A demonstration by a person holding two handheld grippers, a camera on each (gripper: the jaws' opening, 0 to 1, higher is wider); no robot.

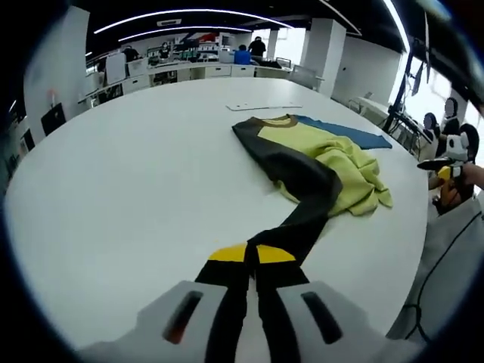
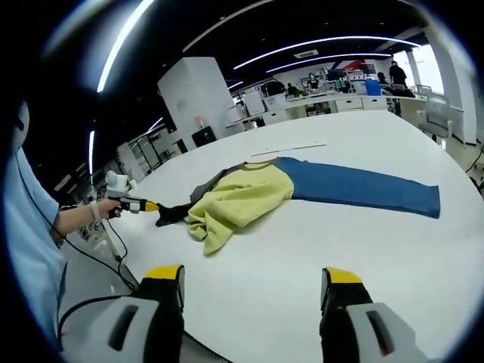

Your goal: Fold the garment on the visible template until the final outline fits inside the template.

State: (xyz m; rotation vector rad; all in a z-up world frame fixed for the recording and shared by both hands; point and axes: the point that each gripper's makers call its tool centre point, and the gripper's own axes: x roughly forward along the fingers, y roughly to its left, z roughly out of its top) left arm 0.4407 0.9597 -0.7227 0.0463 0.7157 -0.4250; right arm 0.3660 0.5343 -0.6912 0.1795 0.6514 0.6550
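One sleeve [image 1: 302, 204] clamped in left claw [image 1: 253, 257], stretching toward frame centre; right claw [image 2: 253, 283] apart, lower frame, garment [image 2: 249, 193] above.

Right gripper [image 2: 253, 291] over near counter [image 2: 318, 249] edge, jaws spread wide. Beyond: garment [image 2: 249, 193], blue sleeve stretched out, dark sleeve pinched by left gripper [image 2: 151, 206].
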